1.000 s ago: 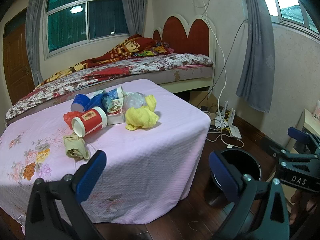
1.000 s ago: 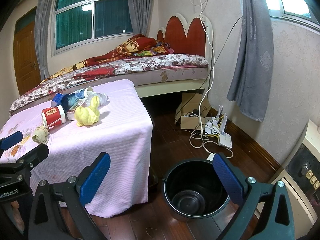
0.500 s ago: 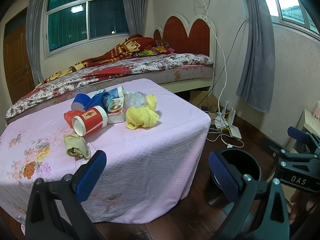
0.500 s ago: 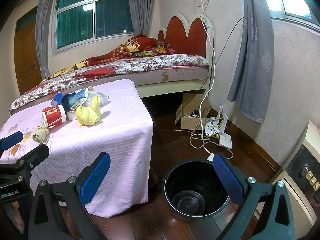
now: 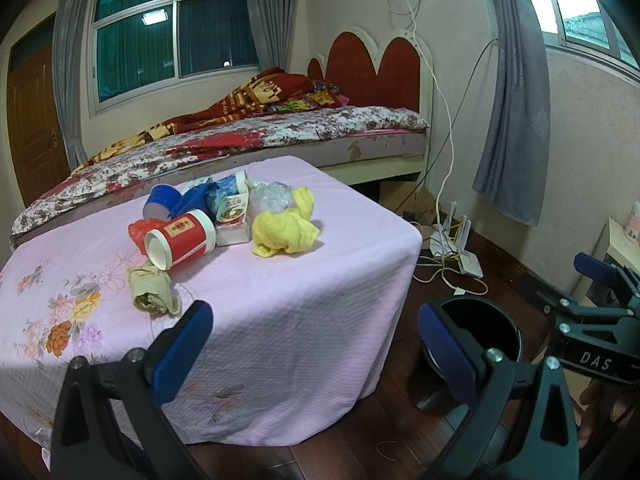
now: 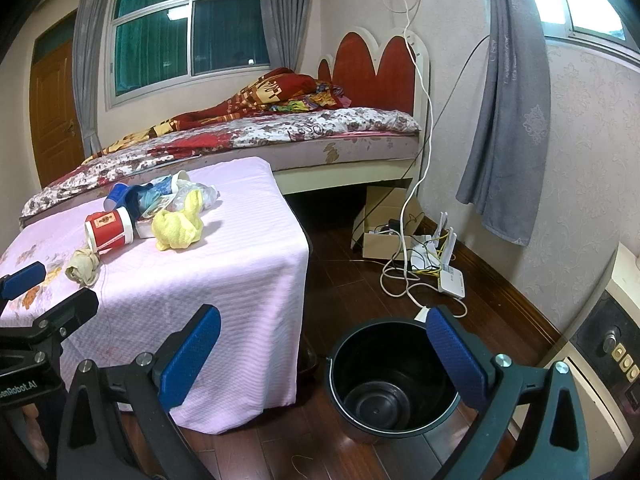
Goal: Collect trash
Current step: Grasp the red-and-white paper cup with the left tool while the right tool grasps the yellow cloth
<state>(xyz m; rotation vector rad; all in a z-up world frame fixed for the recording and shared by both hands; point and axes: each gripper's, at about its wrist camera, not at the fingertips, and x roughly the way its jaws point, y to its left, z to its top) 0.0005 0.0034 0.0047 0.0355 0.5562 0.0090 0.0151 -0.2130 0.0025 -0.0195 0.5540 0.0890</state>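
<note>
**Both grippers wide open, trash heaped on the pink table**

The left gripper [image 5: 314,342] is held low in front of the table [image 5: 280,320], its blue ribbed pads spread far apart and nothing gripped between them. The right gripper [image 6: 320,348] is likewise opened wide and empty, poised above the floor with the black bucket [image 6: 394,380] framed between its fingers.

The bucket is seen standing on dark wooden floorboards just beside the table's corner: round, smooth-walled plastic with a thin metal rim, its inside bare.

The table is draped in a pink waffle-textured cloth printed with flowers. On it the trash is gathered in a loose pile toward the far side. A red paper cup [image 5: 180,238] with a white rim is laid on its side, mouth turned toward the cameras. Just beside it a crumpled yellow cloth [image 5: 286,230] is bunched up, soft and towel-like. A blue cup [image 5: 160,202] is tipped over behind, touching blue crinkled wrapping. A clear plastic bag [image 5: 272,196] is scrunched at the back, and a small printed carton [image 5: 232,216] is wedged between the cup and the cloth. A beige wad [image 5: 152,292] is lying apart, nearest the left gripper.

A bed with a floral cover is seen behind.
</note>
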